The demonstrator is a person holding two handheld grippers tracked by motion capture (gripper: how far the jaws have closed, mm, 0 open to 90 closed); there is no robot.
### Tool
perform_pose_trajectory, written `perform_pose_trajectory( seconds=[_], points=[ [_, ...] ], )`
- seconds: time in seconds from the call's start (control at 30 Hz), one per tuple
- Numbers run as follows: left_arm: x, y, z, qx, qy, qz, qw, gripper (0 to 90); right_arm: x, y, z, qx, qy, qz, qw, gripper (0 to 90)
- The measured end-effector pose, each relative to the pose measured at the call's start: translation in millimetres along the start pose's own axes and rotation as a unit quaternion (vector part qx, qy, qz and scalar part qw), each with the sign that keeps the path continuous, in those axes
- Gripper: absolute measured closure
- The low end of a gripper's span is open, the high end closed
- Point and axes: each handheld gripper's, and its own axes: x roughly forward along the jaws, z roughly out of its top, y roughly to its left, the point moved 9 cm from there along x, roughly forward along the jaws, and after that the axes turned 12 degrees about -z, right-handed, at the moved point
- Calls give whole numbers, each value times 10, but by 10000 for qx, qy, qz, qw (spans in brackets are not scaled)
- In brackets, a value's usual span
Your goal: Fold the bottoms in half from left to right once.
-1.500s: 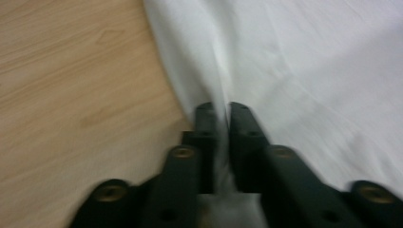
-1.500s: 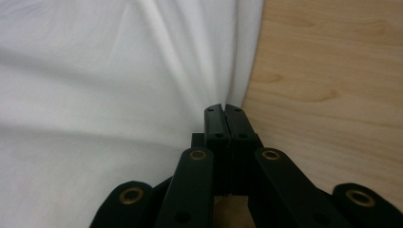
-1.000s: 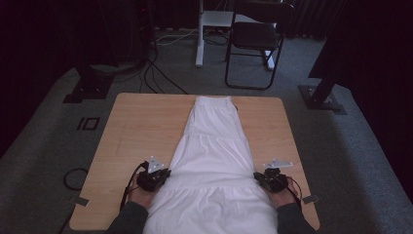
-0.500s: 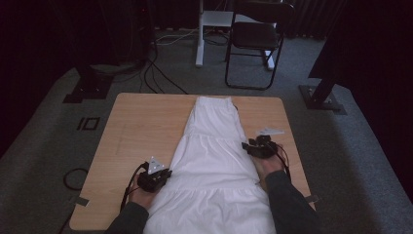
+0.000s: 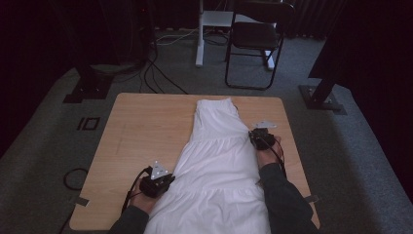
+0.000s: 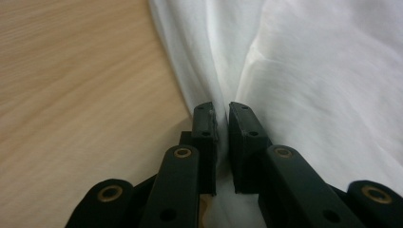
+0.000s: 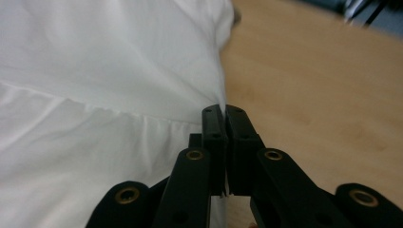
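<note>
A wooden table (image 5: 146, 131) carries a long white dress (image 5: 216, 161) laid flat down its middle, the narrow bodice at the far end and the wide tiered skirt spilling toward the person's edge. Sleeved forearms enter from below, one handheld gripper at each side of the garment.

The dress looks light, thin and limp: cloth that will sag, crease and slide over the smooth wood, and that gives nothing to push against. It is likely best taken at the side edges and at the gathered seams, where the fabric doubles up and a pinch has something to bite.

The left gripper (image 5: 157, 183) sits at the skirt's left edge near the front of the table. Seen along its own jaws, the left gripper (image 6: 222, 111) is nearly closed, a fold of the white cloth (image 6: 285, 71) pinched between the pads.

The right gripper (image 5: 259, 138) lies farther up the table, at the waist seam on the dress's right edge. Its jaws have just been opening and closing again; in its own view the right gripper (image 7: 223, 111) is now clamped almost flat on what appears to be a thin sliver of the fabric's edge (image 7: 221, 95), though the soft focus makes the bite hard to judge.
</note>
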Motion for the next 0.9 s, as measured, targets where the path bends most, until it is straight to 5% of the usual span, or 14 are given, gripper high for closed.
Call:
perform_pose_trajectory(
  seconds=[0.13, 0.2, 0.4, 0.57, 0.67, 0.77, 0.83, 0.9],
  points=[
    [-26, -116, -35, 41, 166, -218, 9996, 811, 241, 104, -250, 238, 402, 412, 9981, 865],
    [-60, -94, -3, 77, 166, -210, 9996, 701, 261, 134, -269, 321, 370, 441, 9978, 864],
    [-141, 192, 620, 92, -442, -14, 9990, 541, 261, 146, -264, 349, 408, 428, 9976, 862],
    [347, 514, 1129, -252, -326, 22, 9991, 494, 264, 155, -262, 379, 396, 406, 9977, 863],
    [668, 599, 1158, -238, 0, 170, 9996, 478, 265, 151, -264, 424, 390, 449, 9973, 863],
    [877, 656, 1006, -314, 380, 206, 9986, 550, 258, 147, -274, 482, 385, 517, 9968, 864],
    [845, 624, 973, -352, 238, 100, 9990, 719, 229, 166, -290, 479, 407, 575, 9964, 865],
    [781, 590, 912, -145, 277, 197, 9993, 803, 186, 192, -312, 453, 442, 659, 9958, 865]
  ],
)
